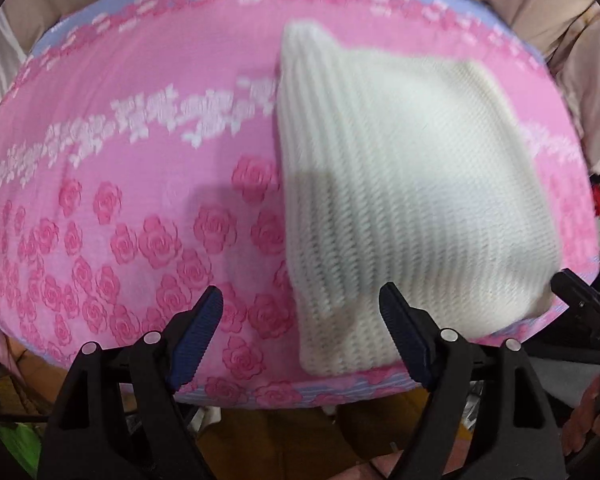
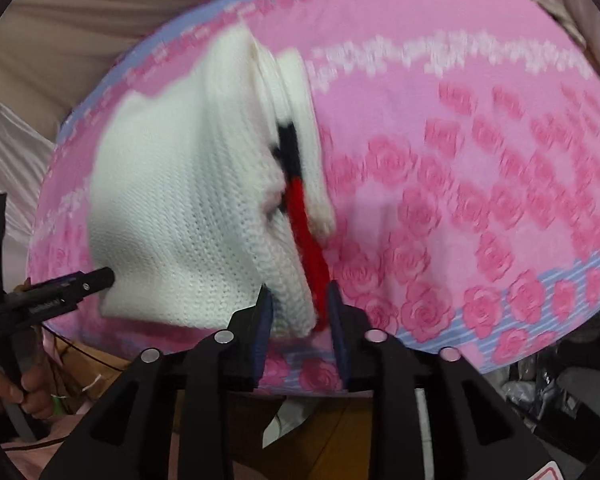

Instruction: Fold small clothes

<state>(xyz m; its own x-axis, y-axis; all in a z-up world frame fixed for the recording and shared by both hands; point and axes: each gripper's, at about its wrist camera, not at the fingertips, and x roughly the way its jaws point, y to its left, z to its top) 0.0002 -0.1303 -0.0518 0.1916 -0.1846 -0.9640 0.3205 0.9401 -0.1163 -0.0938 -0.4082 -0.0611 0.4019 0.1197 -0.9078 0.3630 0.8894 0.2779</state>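
Note:
A white knitted garment (image 1: 400,184) lies folded on a pink rose-patterned cloth (image 1: 140,140). In the right wrist view the garment (image 2: 172,200) shows a red and black patch (image 2: 300,200) along its folded edge. My left gripper (image 1: 302,324) is open and empty, just above the garment's near left corner. My right gripper (image 2: 300,312) is nearly closed around the garment's near edge, white knit and red trim between its pads. The left gripper also shows in the right wrist view (image 2: 52,288), at the garment's left corner.
The pink cloth (image 2: 480,200) covers a raised padded surface with a lilac striped border (image 2: 560,276). Beige fabric (image 2: 100,20) hangs behind it. Brown floor and clutter lie below the near edge. A hand (image 2: 4,392) holds the left gripper.

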